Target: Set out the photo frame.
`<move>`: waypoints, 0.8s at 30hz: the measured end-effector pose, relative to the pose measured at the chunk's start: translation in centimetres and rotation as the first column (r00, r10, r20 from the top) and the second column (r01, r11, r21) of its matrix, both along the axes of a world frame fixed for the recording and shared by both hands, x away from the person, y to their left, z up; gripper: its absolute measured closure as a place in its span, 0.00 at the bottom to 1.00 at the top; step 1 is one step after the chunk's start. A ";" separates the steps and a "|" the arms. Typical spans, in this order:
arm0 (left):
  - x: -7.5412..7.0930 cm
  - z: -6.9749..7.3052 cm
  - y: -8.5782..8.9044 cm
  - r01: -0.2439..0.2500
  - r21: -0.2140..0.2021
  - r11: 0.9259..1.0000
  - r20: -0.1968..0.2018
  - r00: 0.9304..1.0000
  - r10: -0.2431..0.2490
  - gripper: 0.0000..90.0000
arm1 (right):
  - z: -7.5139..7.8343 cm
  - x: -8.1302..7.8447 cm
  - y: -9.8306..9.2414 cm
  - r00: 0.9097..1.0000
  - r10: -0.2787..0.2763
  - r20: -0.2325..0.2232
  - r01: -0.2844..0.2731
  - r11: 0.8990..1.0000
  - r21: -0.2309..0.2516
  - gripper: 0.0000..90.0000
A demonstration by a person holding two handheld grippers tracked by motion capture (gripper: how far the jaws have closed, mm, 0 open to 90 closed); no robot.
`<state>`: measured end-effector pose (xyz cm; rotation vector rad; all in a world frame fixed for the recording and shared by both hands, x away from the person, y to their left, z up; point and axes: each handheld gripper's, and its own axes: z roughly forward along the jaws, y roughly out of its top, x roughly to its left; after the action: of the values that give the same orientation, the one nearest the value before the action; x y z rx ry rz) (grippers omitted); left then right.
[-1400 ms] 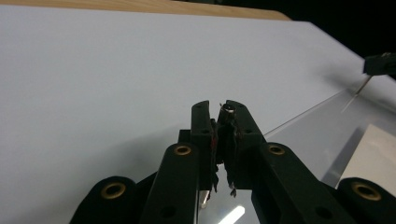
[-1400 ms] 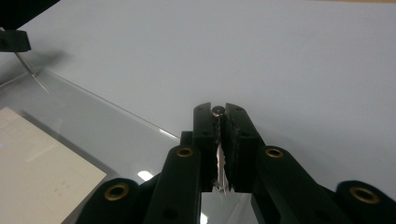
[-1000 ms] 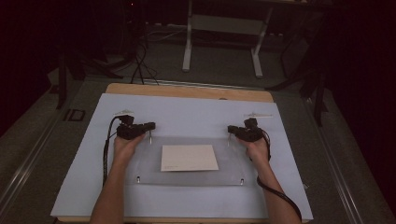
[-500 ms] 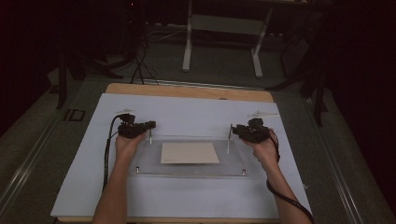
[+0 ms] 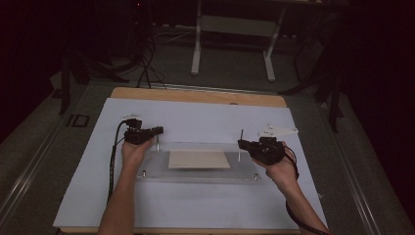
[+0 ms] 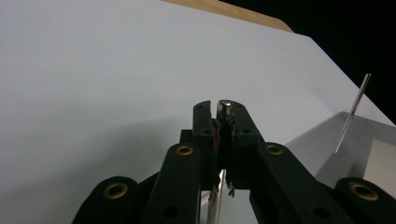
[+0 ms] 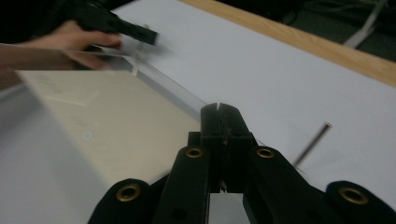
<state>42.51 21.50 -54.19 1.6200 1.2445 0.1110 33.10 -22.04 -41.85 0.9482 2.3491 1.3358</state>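
I take this to be the step of working the corner pins of the clear plate, which lies flat on the white sheet around the middle of the counter, with its long edges running along the counter's near and far edges.

My left tool is pressed together on the metal post at the plate's far left corner; its silver head shows right between the tips. My right tool has just been closing, and its jaws now meet with nothing visible at the tips. Something silvery shows low down behind them, but the blur keeps me from saying what. It sits beside the thin pin at the far right corner, which stands almost upright and, from the right gripper view, is apart from the jaws.

Next, I judge, the right tool must part again, line up squarely on that pin and pinch it low, while the left holds the plate steady by its post.

The plate is transparent and glossy, a long rectangle with a pale beige card at its middle and small screws at its two near corners. It probably slides easily on the sheet.
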 end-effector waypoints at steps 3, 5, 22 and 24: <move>0.1 0.0 0.0 -0.002 0.003 1.000 -0.001 1.000 0.002 0.94 | 0.7 -1.5 0.7 0.999 0.034 0.008 -0.034 0.999 0.001 1.00; 0.1 0.0 0.0 -0.002 0.000 1.000 -0.002 1.000 0.002 0.94 | 1.1 -2.8 1.4 0.997 0.078 0.025 -0.078 0.997 -0.002 1.00; 0.1 0.0 0.0 -0.002 -0.006 1.000 -0.006 1.000 0.002 0.94 | 0.4 -8.6 4.4 0.969 0.248 0.018 -0.248 0.969 0.020 1.00; 0.2 -0.1 0.0 -0.003 -0.006 1.000 -0.006 1.000 0.003 0.94 | 0.4 -9.0 4.7 0.965 0.260 0.020 -0.261 0.965 0.019 1.00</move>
<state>42.66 21.52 -54.25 1.6141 1.2503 0.1043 24.14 -17.35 -41.47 0.6456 2.5187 1.4588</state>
